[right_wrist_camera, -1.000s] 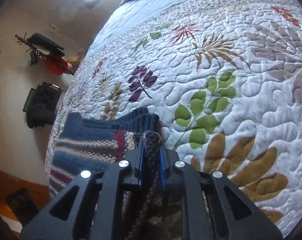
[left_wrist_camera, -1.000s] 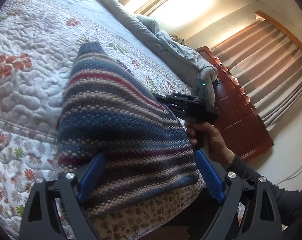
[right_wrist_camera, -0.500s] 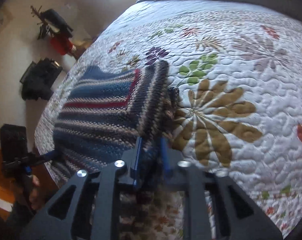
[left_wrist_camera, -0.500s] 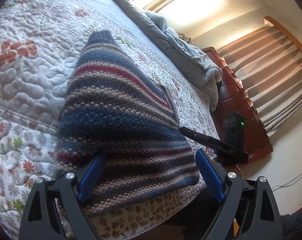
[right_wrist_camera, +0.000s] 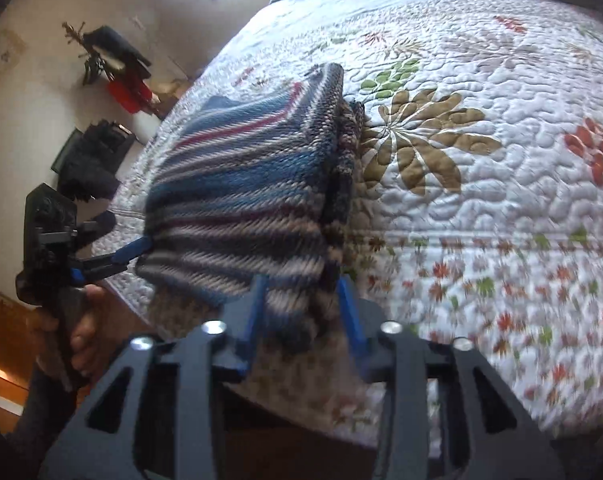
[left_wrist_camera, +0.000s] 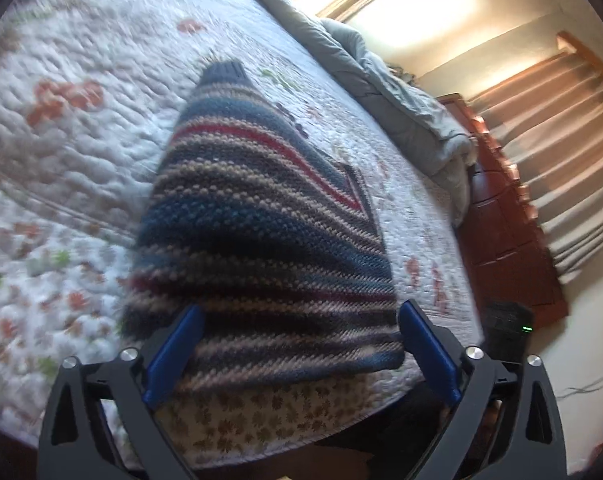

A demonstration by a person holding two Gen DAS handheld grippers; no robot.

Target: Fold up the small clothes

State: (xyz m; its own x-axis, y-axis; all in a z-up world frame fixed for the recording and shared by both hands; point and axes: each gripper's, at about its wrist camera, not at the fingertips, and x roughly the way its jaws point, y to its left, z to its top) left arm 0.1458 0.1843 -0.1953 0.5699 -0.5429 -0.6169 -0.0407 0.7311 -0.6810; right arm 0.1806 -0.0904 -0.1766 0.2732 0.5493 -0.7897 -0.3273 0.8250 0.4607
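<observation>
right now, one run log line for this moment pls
step: fold small clothes | striped sweater: folded on quilt near bed edge | left gripper: opening, sweater between pads | right gripper: opening, releasing sweater

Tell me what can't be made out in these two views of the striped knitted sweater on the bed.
- Striped knitted sweater, left wrist view: near hem blurred.
- Sweater's right layers, right wrist view: dark and blurred behind the opening right gripper; contact unclear.
- Left gripper: one fingertip hidden behind the sweater.
</observation>
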